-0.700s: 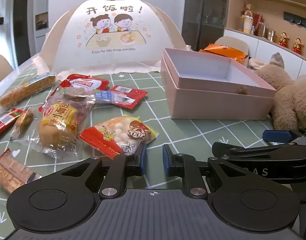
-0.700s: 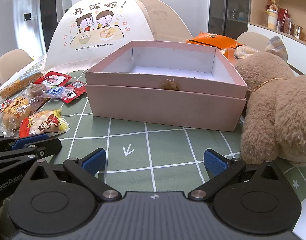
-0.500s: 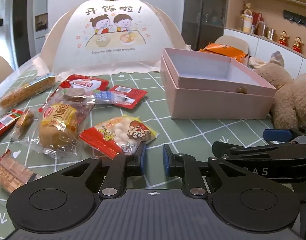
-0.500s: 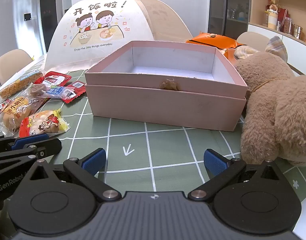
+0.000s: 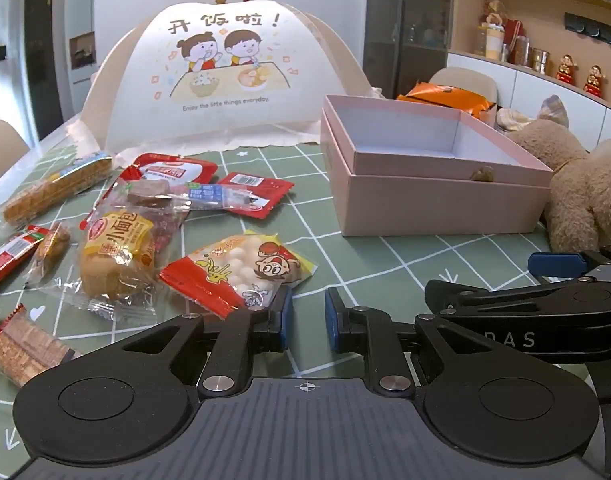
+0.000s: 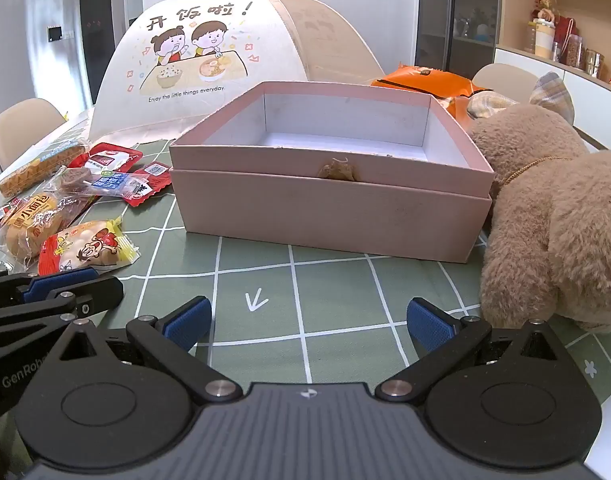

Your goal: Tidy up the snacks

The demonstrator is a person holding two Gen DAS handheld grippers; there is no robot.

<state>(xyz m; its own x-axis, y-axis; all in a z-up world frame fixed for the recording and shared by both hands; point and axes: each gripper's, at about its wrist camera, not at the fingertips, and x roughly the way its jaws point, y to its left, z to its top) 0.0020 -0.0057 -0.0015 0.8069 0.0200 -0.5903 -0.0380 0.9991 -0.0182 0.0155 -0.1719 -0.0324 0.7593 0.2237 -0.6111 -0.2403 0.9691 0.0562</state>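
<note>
Left gripper point(image 5: 308, 316), jaws narrowly parted and holding nothing, is hovering just short of the red-and-yellow snack packet point(image 5: 241, 270) at its eleven o'clock, best pinched by an edge, while the right gripper point(image 6: 308, 322), spread wide, is facing the empty pink box point(image 6: 329, 200) at twelve.

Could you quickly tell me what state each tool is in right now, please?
Left tool: open by a narrow gap, holding nothing; the red and yellow snack packet lies just ahead of it.
Right tool: wide open, holding nothing.
</note>
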